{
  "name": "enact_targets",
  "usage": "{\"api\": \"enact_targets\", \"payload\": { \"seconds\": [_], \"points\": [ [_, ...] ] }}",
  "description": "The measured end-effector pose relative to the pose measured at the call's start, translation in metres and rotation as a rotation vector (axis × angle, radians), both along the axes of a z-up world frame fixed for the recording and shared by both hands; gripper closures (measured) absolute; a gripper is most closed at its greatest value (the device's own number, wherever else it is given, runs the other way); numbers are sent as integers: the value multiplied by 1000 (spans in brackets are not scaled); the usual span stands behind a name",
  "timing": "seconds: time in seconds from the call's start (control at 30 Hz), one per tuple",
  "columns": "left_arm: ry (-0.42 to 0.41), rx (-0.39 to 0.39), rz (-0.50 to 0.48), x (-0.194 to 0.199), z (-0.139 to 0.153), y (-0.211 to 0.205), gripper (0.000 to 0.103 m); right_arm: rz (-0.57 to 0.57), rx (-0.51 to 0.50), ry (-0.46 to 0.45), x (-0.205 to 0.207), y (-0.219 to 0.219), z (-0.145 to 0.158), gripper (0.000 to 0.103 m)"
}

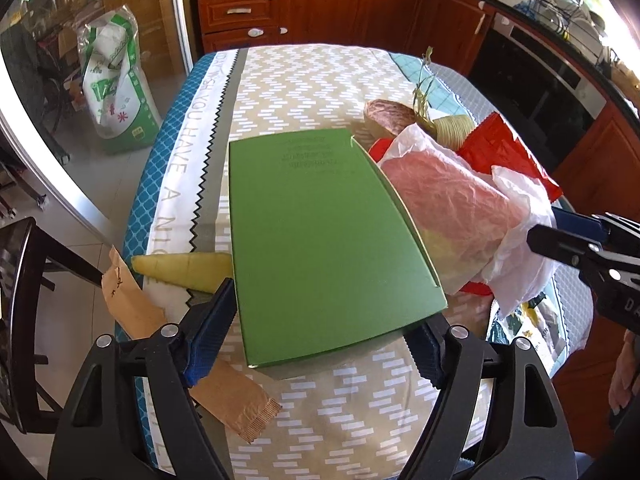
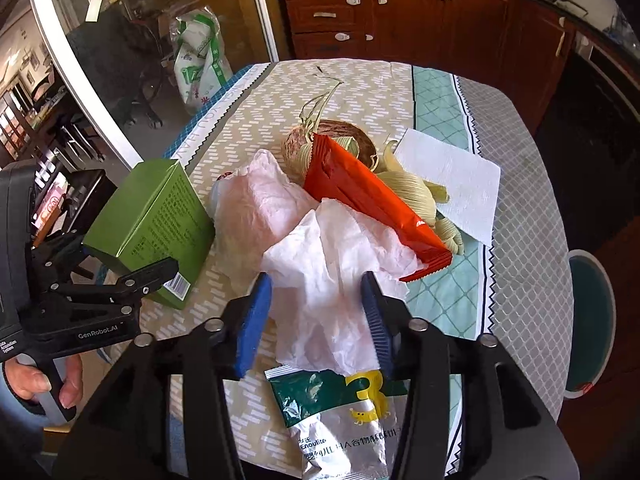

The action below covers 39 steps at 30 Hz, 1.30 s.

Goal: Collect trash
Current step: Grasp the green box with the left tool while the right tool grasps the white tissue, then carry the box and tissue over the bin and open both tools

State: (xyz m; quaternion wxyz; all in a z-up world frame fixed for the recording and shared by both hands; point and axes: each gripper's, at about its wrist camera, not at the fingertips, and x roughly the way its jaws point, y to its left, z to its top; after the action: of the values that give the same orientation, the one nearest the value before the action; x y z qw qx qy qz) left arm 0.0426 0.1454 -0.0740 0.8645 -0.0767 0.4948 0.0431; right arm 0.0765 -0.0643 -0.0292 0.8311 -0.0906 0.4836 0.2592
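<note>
Gathering is under way on both sides at once: the left hand-held gripper (image 1: 324, 328) has its blue-padded fingers set wide on either flank of the flat green cardboard box (image 1: 324, 232), which sits tilted between them, near end raised off the patterned cloth of the bench (image 1: 320, 80); the pads look pressed to the box's edges, so I judge it gripped and lifted. The right hand-held gripper (image 2: 316, 320) stands partly open astride the crumpled white-pink thin plastic bag (image 2: 320, 272), whose loose end lies between the fingers; neither pad clearly bites it, so this grip seems not yet made. Just beyond the right fingers the red foil snack wrapper (image 2: 376, 200) lies across the bag, with pale dried corn husks (image 2: 416, 196), a brown woven round object (image 2: 320, 140) and a white paper napkin (image 2: 448, 176) further ahead. Directly under the right fingers lies a green-and-silver foil sachet (image 2: 340, 420). Beside the left gripper's left finger lie a pale yellow pointed husk (image 1: 180, 272) and a brown paper strip (image 1: 160, 340). Next, the right fingers probably need to close on the bag's bunched end, low enough to catch film rather than air, without dragging the wrapper off. No bin is visible to receive the box.
</note>
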Motion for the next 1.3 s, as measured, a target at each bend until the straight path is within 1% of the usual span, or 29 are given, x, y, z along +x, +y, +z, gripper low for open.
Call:
{"api": "enact_targets", "payload": {
  "seconds": [0.03,0.1,0.13,0.23,0.4,0.57,0.63,0.67,0.77,0.9,0.97,1.07,1.17,1.27,1.3],
  "points": [
    [-4,-10,2,-1,0,1,25,0,-6,-1,0,1,1,94],
    [-23,-2,1,-3,4,1,32,-5,10,-11,1,-1,8,95],
    [-30,3,-4,-3,5,0,32,-7,11,-25,0,-2,13,97],
    [-38,4,-12,-2,7,-2,34,-11,32,-40,0,-7,26,99],
    [-29,3,-6,-3,4,-4,32,-56,46,-117,1,-24,56,99],
    [-28,5,-9,-1,3,-4,30,-169,32,-181,4,-72,80,99],
    [-25,4,-11,2,1,-5,29,-219,24,-186,4,-95,83,99],
    [-28,7,-11,2,0,-7,30,-242,18,-186,4,-105,82,99],
    [-53,21,-13,0,4,-11,38,-304,9,-170,1,-134,76,99],
    [-79,15,-18,-3,15,-13,40,-349,7,-134,-6,-159,58,99],
    [-89,5,-21,-4,22,-14,40,-355,3,-94,-6,-164,41,99],
    [-111,-9,-32,-7,35,-15,40,-362,-2,-10,3,-167,5,99],
    [-150,-21,-26,-12,52,-12,40,-398,32,69,16,-169,-28,98],
    [-179,-30,-16,-12,67,-6,40,-411,95,110,28,-163,-45,93],
    [-182,-34,-14,-10,71,-5,40,-406,115,127,33,-160,-47,83]
  ]
}}
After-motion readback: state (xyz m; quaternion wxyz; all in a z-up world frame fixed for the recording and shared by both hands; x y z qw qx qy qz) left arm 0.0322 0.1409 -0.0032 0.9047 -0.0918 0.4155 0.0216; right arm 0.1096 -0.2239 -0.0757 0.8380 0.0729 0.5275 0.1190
